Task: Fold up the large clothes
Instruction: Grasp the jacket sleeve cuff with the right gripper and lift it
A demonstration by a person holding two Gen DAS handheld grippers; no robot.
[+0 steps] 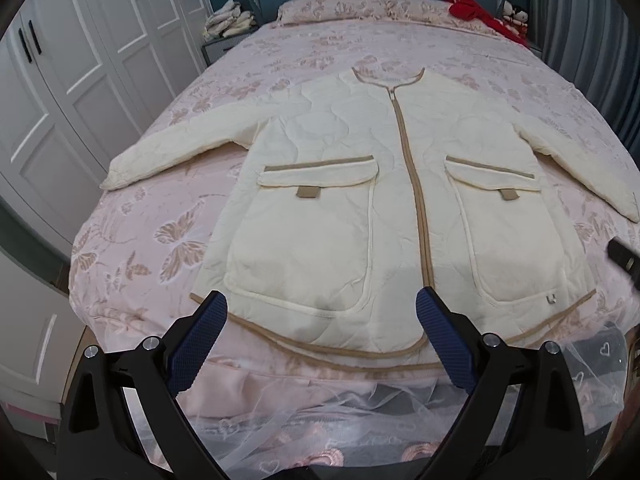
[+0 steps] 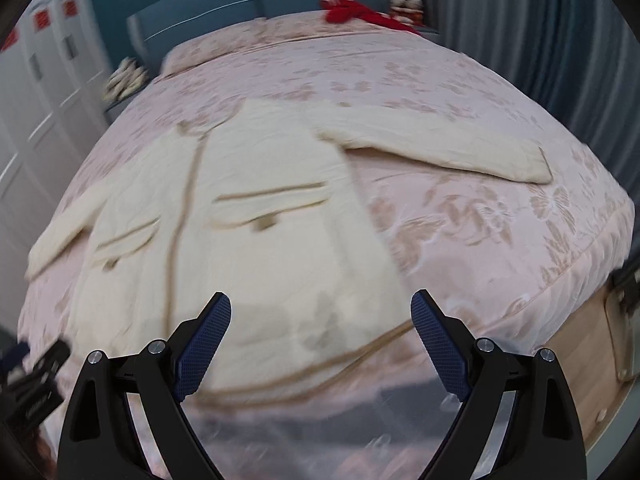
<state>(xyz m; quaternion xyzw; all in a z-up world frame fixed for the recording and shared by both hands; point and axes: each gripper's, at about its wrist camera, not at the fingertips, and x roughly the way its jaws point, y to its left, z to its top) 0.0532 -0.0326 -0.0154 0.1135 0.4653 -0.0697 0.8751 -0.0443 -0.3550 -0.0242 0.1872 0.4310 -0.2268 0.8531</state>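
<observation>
Ahead of both sets of fingers I see the bed (image 1: 168, 184), covered in a pink butterfly-print bedspread. On it the cream quilted jacket (image 1: 344, 208) lies flat, front up, zipped, sleeves spread to either side. Its brown-trimmed hem (image 1: 320, 348) sits just beyond my left gripper (image 1: 322, 304), whose blue-padded fingers are spread wide and hold nothing. My right gripper (image 2: 320, 308) is likewise spread and empty, above the hem's corner; that view is motion-blurred. Beyond the jacket, a red garment (image 1: 476, 12) lies near the pillows.
</observation>
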